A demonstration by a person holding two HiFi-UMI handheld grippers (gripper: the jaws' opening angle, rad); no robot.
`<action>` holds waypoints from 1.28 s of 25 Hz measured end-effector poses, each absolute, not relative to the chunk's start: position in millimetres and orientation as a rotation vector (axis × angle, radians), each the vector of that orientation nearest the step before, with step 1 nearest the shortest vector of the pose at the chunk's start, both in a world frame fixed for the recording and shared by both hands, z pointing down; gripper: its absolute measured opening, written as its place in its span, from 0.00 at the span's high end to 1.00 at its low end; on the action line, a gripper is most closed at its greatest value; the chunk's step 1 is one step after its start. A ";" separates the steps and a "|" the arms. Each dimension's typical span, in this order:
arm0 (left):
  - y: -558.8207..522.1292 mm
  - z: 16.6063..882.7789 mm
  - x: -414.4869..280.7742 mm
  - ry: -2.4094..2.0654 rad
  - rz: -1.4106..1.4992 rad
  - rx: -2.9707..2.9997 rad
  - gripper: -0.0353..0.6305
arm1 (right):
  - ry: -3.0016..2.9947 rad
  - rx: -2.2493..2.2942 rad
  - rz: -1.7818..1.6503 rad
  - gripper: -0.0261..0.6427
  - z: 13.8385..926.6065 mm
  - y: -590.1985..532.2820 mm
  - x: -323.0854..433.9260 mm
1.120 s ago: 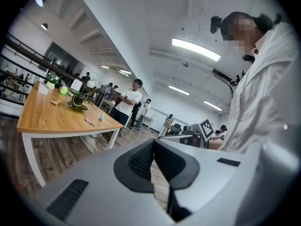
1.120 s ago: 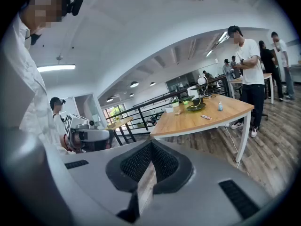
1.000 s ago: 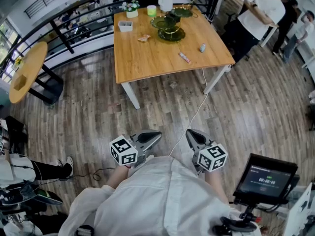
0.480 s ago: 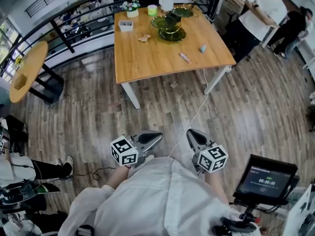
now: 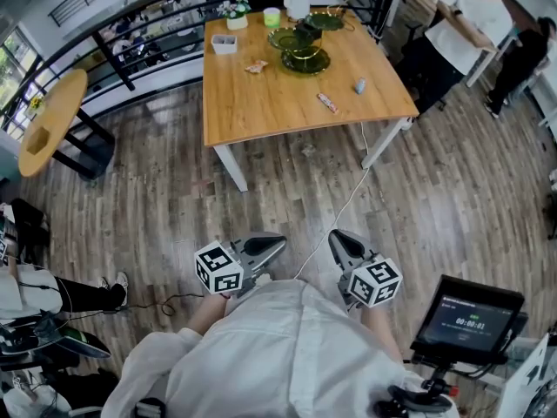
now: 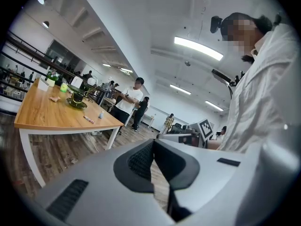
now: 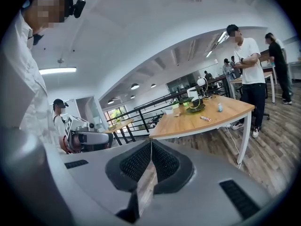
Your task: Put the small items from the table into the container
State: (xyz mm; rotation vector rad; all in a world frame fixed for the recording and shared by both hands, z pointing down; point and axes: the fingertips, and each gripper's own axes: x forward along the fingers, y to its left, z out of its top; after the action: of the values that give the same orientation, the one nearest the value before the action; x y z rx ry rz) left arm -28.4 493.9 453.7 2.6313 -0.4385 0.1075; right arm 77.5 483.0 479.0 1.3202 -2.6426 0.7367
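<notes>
A wooden table (image 5: 287, 103) stands well ahead of me across the plank floor. On it lie a pink candy bar (image 5: 327, 103), a small blue-grey item (image 5: 359, 85) and a snack wrapper (image 5: 256, 67). A small clear container (image 5: 224, 44) sits near its far left corner, beside a green tiered tray (image 5: 303, 52). My left gripper (image 5: 280, 242) and right gripper (image 5: 333, 236) are held close to my body, both shut and empty, far from the table. The left gripper view shows its shut tips (image 6: 153, 142) with the table (image 6: 56, 119) beyond. The right gripper view shows its shut tips (image 7: 151, 142) and the candy bar (image 7: 205, 118).
A white cable (image 5: 344, 203) runs over the floor from the table toward me. A monitor on a stand (image 5: 470, 316) is at my right. Two people (image 5: 461, 33) stand past the table's right corner. A round table (image 5: 48, 124) and black railing (image 5: 130, 37) lie left.
Both grippers have stayed where they were, still shut. A person in black at the far right has walked on.
</notes>
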 end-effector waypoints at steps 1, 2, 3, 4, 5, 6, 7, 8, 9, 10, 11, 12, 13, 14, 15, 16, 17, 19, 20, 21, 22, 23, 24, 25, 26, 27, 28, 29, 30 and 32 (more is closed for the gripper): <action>493.2 453.7 -26.6 -0.444 0.109 2.628 0.94 | -2.646 1.312 0.738 0.94 478.5 482.5 79.6; 492.9 453.8 -25.2 -0.451 0.109 2.625 0.94 | -2.648 1.304 0.739 0.94 478.2 482.8 81.6; 492.7 454.0 -23.9 -0.459 0.108 2.621 0.94 | -2.650 1.298 0.740 0.94 478.1 483.6 84.1; 492.5 454.0 -22.3 -0.470 0.106 2.617 0.94 | -2.651 1.292 0.741 0.94 478.1 484.6 87.3; 492.2 453.8 -20.4 -0.481 0.102 2.613 0.94 | -2.651 1.286 0.743 0.94 478.3 485.8 91.2; 492.2 453.5 -18.1 -0.493 0.096 2.609 0.94 | -2.651 1.280 0.744 0.94 478.7 487.0 95.6; 492.7 453.3 -15.6 -0.505 0.091 2.605 0.94 | -2.650 1.275 0.745 0.94 479.2 488.2 100.5; 493.9 453.4 -13.0 -0.516 0.087 2.602 0.94 | -2.649 1.271 0.745 0.94 479.8 489.4 105.8; 495.3 453.7 -10.1 -0.528 0.083 2.600 0.94 | -2.649 1.269 0.747 0.94 480.5 490.6 111.3; 496.9 454.0 -6.9 -0.540 0.080 2.597 0.94 | -2.650 1.268 0.748 0.94 481.0 491.5 117.1; 498.4 454.2 -3.0 -0.550 0.075 2.594 0.94 | -2.650 1.266 0.749 0.94 481.3 492.1 123.3; 499.6 454.1 1.6 -0.559 0.071 2.591 0.94 | -2.651 1.266 0.750 0.94 481.6 492.0 129.9; 500.8 453.4 6.7 -0.565 0.067 2.588 0.94 | -2.650 1.266 0.753 0.94 481.8 491.4 136.3; 502.3 452.4 11.7 -0.567 0.065 2.585 0.94 | -2.650 1.265 0.757 0.94 481.8 490.9 141.9; 504.1 451.6 15.8 -0.569 0.063 2.582 0.94 | -2.650 1.262 0.761 0.94 481.8 490.9 146.0; 505.6 451.2 18.3 -0.572 0.062 2.581 0.94 | -2.653 1.256 0.764 0.94 481.7 491.3 148.3; 506.3 451.1 19.3 -0.576 0.060 2.579 0.94 | -2.658 1.249 0.763 0.94 481.6 491.9 149.1; 506.1 451.0 19.4 -0.585 0.057 2.580 0.94 | -2.665 1.243 0.757 0.94 481.8 491.9 149.8; 505.9 450.7 19.7 -0.587 0.059 2.583 0.94 | -2.668 1.245 0.756 0.94 482.1 491.2 150.8; 505.7 450.4 20.1 -0.586 0.061 2.588 0.94 | -2.670 1.249 0.757 0.94 482.6 490.5 151.9; 505.4 450.0 20.1 -0.586 0.063 2.591 0.94 | -2.672 1.253 0.758 0.94 483.0 489.8 152.7; 504.5 449.9 19.8 -0.587 0.064 2.594 0.94 | -2.674 1.256 0.757 0.94 483.3 489.1 153.1; 503.1 450.2 19.4 -0.588 0.065 2.596 0.94 | -2.677 1.259 0.754 0.94 483.3 488.4 153.2; 501.2 450.7 19.1 -0.589 0.066 2.597 0.94 | -2.679 1.262 0.750 0.94 483.5 487.7 153.4; 499.2 451.5 19.2 -0.588 0.068 2.599 0.94 | -2.681 1.267 0.746 0.94 483.7 487.0 153.9; 497.0 452.1 19.6 -0.586 0.069 2.602 0.94 | -2.682 1.274 0.744 0.94 484.0 486.2 155.1; 494.8 452.4 20.5 -0.583 0.069 2.606 0.94 | -2.683 1.284 0.742 0.94 484.1 485.3 156.9; 492.7 452.2 21.8 -0.578 0.067 2.611 0.94 | -2.682 1.296 0.740 0.94 484.1 484.2 159.2; 490.8 451.7 23.3 -0.573 0.065 2.617 0.94 | -2.681 1.307 0.738 0.94 484.2 482.8 161.6; 487.8 451.0 26.4 -0.559 0.061 2.626 0.94 | -2.677 1.323 0.735 0.94 484.7 480.0 165.5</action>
State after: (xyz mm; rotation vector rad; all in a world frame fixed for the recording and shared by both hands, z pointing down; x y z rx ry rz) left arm 26.4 487.8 451.0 2.6261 -0.5591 0.0614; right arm 165.5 480.0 484.7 1.3235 -2.6766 0.7350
